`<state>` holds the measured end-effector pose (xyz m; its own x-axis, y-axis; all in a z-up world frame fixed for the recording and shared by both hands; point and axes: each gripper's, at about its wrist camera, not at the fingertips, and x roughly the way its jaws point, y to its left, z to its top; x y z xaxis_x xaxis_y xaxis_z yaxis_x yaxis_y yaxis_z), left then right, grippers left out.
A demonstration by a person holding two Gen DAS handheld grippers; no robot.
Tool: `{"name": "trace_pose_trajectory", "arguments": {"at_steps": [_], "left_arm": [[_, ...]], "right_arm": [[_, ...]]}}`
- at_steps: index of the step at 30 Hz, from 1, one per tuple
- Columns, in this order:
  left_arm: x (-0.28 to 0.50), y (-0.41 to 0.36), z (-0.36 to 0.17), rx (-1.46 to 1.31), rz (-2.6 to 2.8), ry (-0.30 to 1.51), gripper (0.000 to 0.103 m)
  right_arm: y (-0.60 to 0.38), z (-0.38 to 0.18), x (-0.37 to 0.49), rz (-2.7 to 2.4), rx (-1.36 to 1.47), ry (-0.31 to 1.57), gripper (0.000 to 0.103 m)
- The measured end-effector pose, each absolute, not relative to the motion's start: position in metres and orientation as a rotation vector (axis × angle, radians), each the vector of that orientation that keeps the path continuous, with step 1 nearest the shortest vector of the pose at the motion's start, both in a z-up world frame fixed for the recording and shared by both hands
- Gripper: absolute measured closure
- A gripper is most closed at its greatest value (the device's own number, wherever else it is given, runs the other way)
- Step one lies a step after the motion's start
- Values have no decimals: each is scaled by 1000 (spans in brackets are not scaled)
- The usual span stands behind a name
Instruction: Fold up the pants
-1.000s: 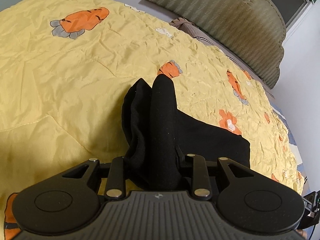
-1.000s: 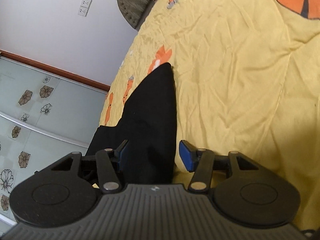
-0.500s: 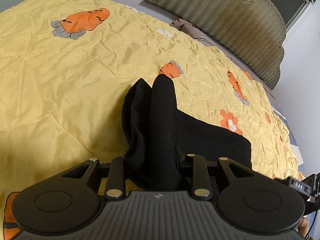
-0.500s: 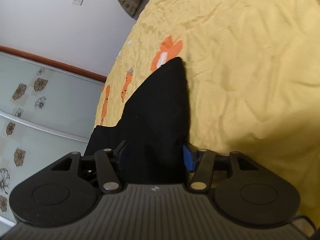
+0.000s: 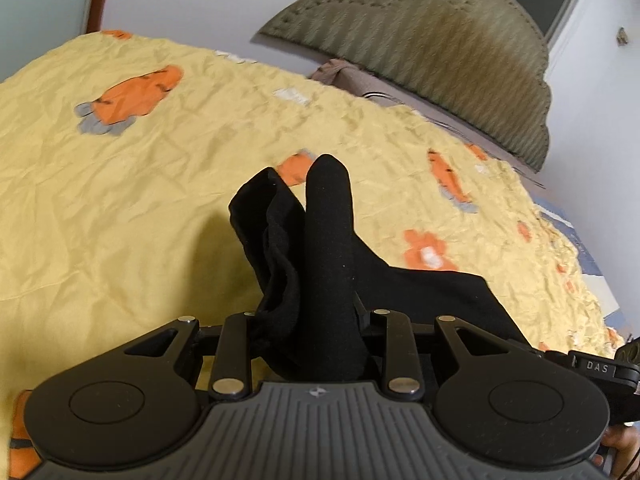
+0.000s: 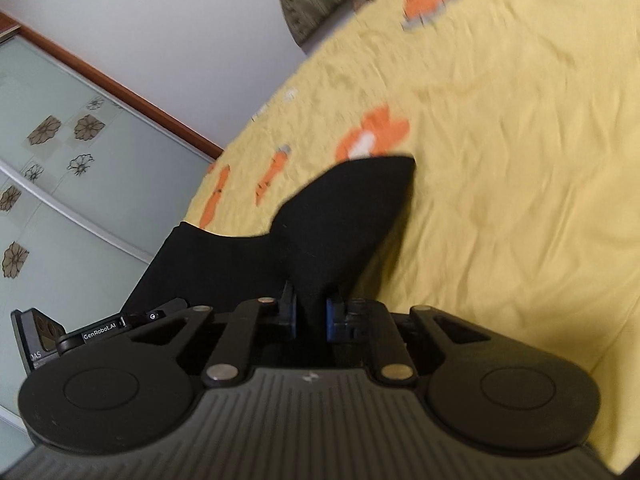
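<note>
The left hand-held gripper is clamped on a bunched fold of the black pants, lifted over the yellow bed. The right hand-held gripper is closing, its blue pads pinching the pants' other corner.

Both grippers are matte black: ribbed housing, two round discs, linkage bars with silver rivets. The right gripper has blue pads; the left gripper has black ones.

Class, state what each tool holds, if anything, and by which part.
Both grip the black fabric pants: left tool on a bunched edge, right tool closing on a pinched fold.
</note>
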<state>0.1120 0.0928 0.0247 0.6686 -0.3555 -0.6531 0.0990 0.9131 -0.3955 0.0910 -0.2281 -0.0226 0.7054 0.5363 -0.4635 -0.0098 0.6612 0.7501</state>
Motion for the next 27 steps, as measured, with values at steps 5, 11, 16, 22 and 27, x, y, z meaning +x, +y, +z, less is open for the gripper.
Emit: {"name": "trace_pose_trajectory", "arguments": {"at_steps": [5,11,16,22,27], "left_arm": [[114,62,36,-370,-326,794,75],[120,18,47,-395,-385,757,76],[125,-14,46,-399,-404,751,76],[135,-43,11,-292,-360,834,75],[134,-39,-9,-247,-341,854,75]], "right_arm": [[-251,3,80,311,745,675,90],[-291,34,70,242,663,608,90],[-320,62,74,182,584,560,90],[-349,45,93,119,567,615,89],[-339,-6,105,23,479,772,68]]}}
